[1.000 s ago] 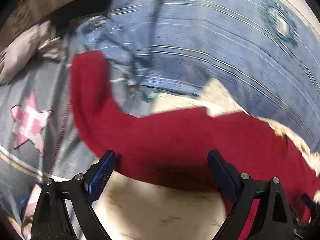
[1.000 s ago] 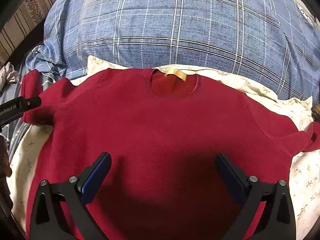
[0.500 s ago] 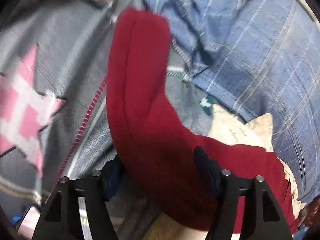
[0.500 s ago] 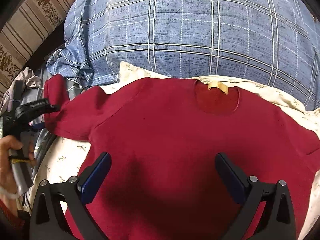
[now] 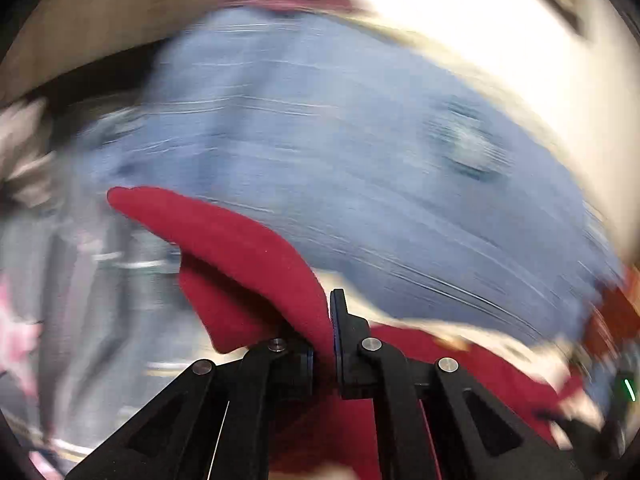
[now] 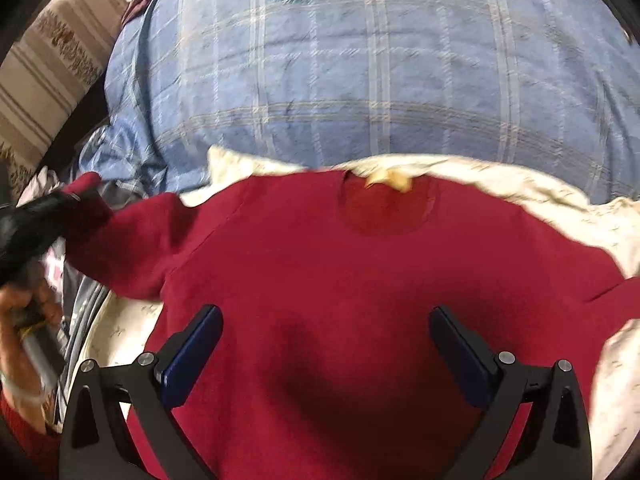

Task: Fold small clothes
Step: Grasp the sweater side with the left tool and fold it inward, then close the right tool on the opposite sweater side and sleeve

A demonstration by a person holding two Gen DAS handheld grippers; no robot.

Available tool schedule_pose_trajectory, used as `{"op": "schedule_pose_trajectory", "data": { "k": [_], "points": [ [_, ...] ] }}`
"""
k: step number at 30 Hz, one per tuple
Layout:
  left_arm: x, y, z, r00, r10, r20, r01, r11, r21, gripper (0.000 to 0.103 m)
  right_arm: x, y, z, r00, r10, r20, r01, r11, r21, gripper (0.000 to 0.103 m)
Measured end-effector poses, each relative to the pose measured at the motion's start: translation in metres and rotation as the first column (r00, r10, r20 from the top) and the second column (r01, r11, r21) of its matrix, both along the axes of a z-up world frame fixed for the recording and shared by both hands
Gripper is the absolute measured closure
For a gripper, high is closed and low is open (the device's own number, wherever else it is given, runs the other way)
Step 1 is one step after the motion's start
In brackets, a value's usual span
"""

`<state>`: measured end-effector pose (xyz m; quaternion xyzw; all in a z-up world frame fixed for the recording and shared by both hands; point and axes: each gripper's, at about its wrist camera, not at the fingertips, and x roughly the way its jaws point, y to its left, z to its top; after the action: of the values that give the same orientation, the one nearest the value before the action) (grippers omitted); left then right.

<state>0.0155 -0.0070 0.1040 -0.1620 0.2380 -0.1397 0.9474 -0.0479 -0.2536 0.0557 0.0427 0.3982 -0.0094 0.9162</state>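
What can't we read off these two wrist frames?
- Left wrist view: motion blur smears the blue plaid bedding and everything at the left edge.
- Left wrist view: the left hand-held gripper, just closed on the red sleeve, hides how much fabric is pinched.
- Right wrist view: the red sweater has its hem hidden behind the open right hand-held gripper and cut off by the bottom edge.
- Right wrist view: the neck label is too blurred to read.

2 close wrist views, shared sweater (image 6: 360,280)

We see the blue plaid quilt (image 5: 360,160) smeared by motion blur; the dark red knit sweater's (image 6: 360,300) hem runs past the lower edge.
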Motion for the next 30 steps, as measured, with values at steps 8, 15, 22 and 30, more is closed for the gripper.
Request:
{"op": "schedule_pose_trajectory", "data": {
  "k": [8, 15, 22, 30],
  "points": [
    [-0.016, -0.141, -0.063, 0.892, -0.402, -0.207, 0.436, 0.886, 0.159, 0.041, -0.013, -0.058, 0.017, 0.988, -0.151, 0.021, 0.151, 0.989, -0.007, 0.0],
    [-0.026, -0.106, -0.031, 0.943, -0.305, -0.133, 0.331, 0.9, 0.283, 0.025, -0.018, -0.063, 0.023, 0.989, -0.142, 0.03, 0.143, 0.989, -0.034, 0.0],
    [-0.018, -0.046, -0.041, 0.965, 0.006, -0.262, 0.078, 0.947, 0.311, 0.025, -0.011, -0.074, 0.01, 0.993, -0.114, -0.029, 0.113, 0.993, -0.032, 0.001],
    [0.011, -0.066, -0.064, 0.928, 0.097, -0.359, 0.034, 0.939, 0.341, 0.024, -0.022, -0.08, -0.011, 0.993, 0.006, -0.121, -0.02, 0.993, -0.115, 0.001]
  ]
}}
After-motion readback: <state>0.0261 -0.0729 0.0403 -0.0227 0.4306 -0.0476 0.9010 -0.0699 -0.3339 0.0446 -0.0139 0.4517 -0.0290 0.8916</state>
